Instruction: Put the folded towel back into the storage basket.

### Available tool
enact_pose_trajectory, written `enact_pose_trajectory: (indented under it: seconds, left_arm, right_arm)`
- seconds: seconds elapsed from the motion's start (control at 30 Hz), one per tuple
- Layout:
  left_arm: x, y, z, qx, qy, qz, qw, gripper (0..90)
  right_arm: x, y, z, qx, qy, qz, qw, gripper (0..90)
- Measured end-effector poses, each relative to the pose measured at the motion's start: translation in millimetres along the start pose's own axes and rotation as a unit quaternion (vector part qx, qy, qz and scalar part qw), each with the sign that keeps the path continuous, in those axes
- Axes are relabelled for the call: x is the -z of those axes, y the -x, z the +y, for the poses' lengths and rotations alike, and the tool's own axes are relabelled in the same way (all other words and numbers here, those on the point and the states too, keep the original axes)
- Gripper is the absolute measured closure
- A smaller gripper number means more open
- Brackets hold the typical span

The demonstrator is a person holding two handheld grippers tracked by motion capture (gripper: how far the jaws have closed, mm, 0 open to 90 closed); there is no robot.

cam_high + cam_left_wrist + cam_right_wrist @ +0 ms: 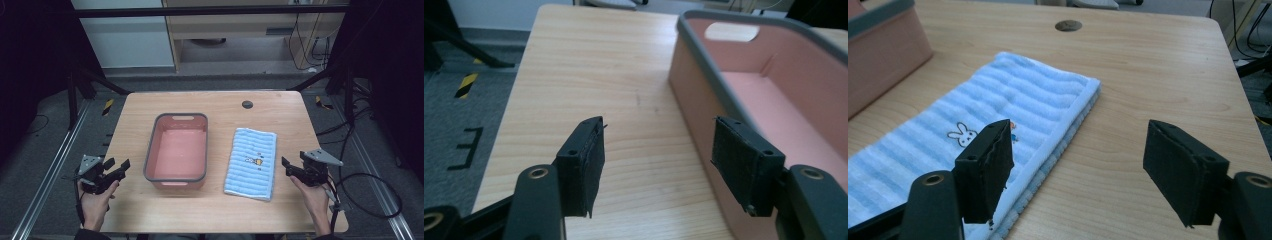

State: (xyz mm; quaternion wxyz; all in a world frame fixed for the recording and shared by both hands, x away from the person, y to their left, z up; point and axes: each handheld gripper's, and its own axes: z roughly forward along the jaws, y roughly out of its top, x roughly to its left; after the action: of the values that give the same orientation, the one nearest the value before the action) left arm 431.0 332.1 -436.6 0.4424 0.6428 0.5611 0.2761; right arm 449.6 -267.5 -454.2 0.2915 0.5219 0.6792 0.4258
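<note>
On the wooden table [150,210], a folded blue striped towel [251,162] lay flat just right of the pink basin [176,150], touching neither gripper. The right gripper [291,167] hovered beside the towel's right edge, jaws apart and empty; the left gripper [116,169] waited, equally wide, near the basin's left wall. A pinch might catch just the top layer (the towel was folded), letting it unfold when lifted.

One wooden table [150,210] carries one pink basin [176,151] near its middle and one folded blue striped towel [251,163] toward its right edge, with two handheld grippers, left gripper [118,167] and right gripper [288,165], at its near corners.
</note>
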Motion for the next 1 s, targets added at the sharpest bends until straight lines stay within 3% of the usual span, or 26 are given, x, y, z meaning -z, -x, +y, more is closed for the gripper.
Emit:
enact_pose_trajectory:
  seconds: [0.47, 0.57, 1.0]
  left_arm:
    - [12.8, 28.3, 25.3, -0.024, 0.019, -0.042, 0.9986, 35.5]
    - [12.7, 31.5, 29.5, -0.028, 0.022, -0.047, 0.9983, 35.2]
    - [3.0, 59.9, 45.5, -0.054, 0.029, -0.066, 0.9959, 34.8]
  right_arm:
    - [16.9, 7.1, 15.3, -0.016, 0.032, 0.006, 0.9994, 30.4]
    - [17.3, 6.8, 19.5, -0.026, 0.036, 0.020, 0.9988, 30.2]
    - [21.6, 8.7, 47.3, -0.022, 0.050, 0.033, 0.9980, 31.2]
